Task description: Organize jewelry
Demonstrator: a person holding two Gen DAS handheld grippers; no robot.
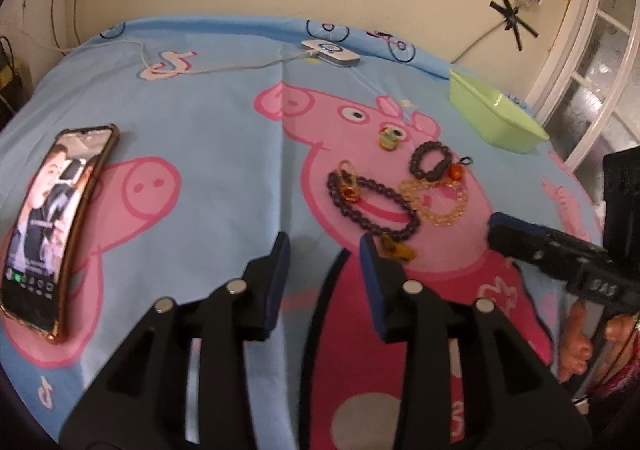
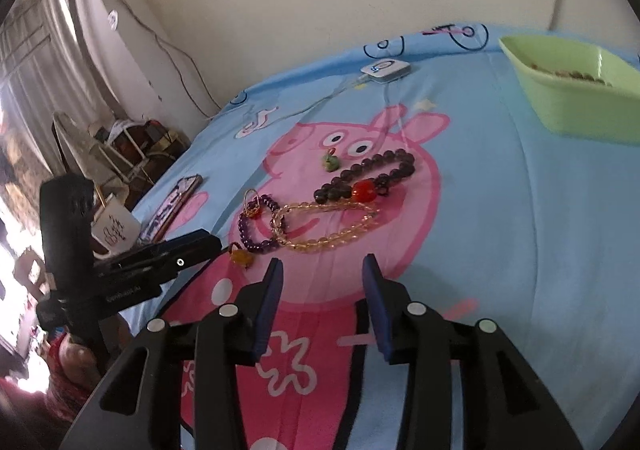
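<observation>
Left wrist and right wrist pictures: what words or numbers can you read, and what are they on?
No text reads clearly.
White print on the left gripper: too blurred.
Raised letters on the right gripper: unclear.
Black marks on the mug: unreadable.
Phone screen text: too small.
Bedsheet: only music-note logos, no words.

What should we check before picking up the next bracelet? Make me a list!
1. Left tongs open and empty: ok.
2. Right tongs open and empty: ok.
3. Green tub on the bed and open-topped: ok.
4. Bracelets lying apart: not ok; the yellow bead bracelet overlaps the purple bead bracelet and touches the dark bead bracelet.
5. Amber pendant free of the left tongs: cannot tell, they are very close.
6. Phone away from the jewelry: ok.
</observation>
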